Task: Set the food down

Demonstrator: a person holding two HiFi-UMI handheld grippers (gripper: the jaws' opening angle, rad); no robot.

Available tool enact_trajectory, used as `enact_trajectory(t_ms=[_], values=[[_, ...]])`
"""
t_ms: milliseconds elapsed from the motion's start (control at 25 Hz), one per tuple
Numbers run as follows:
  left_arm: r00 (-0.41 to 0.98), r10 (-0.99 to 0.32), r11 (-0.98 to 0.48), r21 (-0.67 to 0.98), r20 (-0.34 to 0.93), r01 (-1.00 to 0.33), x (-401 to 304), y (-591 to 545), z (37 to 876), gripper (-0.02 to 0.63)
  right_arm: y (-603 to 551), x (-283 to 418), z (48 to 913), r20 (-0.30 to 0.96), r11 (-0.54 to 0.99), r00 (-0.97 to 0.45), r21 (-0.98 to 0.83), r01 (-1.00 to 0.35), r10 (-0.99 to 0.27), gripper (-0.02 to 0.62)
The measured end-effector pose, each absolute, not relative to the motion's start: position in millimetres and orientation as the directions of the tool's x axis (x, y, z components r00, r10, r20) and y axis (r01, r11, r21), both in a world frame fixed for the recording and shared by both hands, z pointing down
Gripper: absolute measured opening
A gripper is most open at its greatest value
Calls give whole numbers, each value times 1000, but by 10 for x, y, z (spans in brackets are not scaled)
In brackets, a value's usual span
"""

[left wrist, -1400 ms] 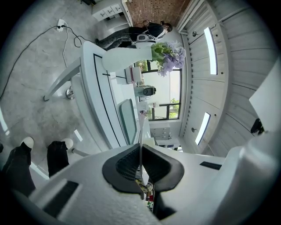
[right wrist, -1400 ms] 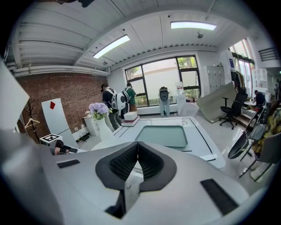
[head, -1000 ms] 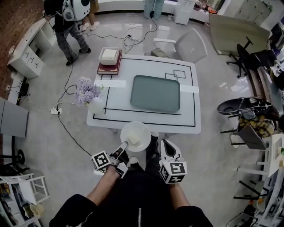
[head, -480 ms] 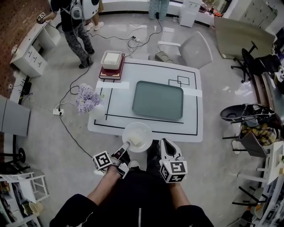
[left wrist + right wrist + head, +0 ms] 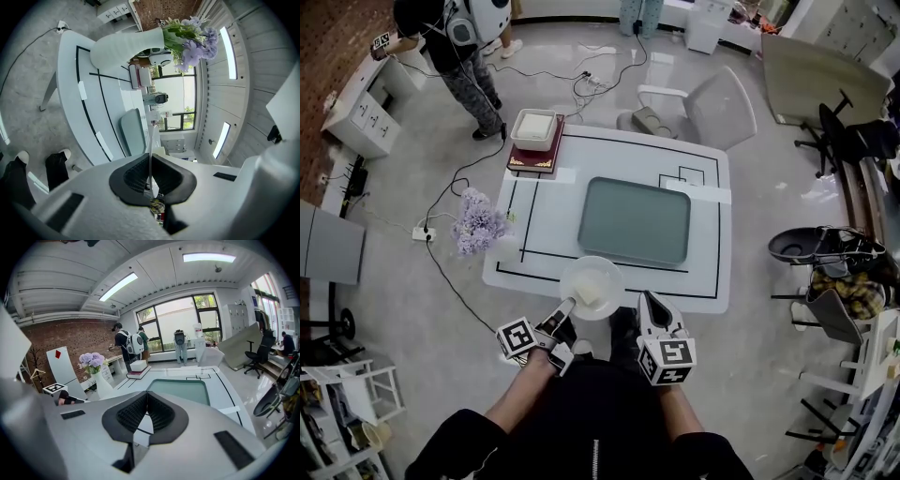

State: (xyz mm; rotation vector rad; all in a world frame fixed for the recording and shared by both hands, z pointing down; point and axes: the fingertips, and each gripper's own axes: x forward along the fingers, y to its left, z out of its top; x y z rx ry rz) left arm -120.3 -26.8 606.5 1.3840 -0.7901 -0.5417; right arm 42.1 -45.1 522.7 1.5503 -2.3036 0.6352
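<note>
Food (image 5: 587, 294), pale block, sat on white plate (image 5: 605, 275) at near edge of counter (image 5: 712, 272). Left tool (image 5: 565, 309) was clamped on plate's near rim. Right tool (image 5: 649, 302) hung just beside plate, pads together, nothing between. Green tray (image 5: 635, 220) lay mid-counter beyond plate; flower vase (image 5: 478, 223) at counter's left edge.

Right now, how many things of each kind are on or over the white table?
Tray: 1
Book: 1
White box: 1
Vase of flowers: 1
Plate: 1
Piece of food: 1
Total: 6
</note>
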Motion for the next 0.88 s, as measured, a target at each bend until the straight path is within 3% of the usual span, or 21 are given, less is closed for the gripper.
enact_trajectory(t_ms=[880], values=[[578, -784, 182, 974, 229, -138, -779, -1391, 6080, 11, -1755, 751, 5203, 488, 419, -472, -222, -880, -734, 9]])
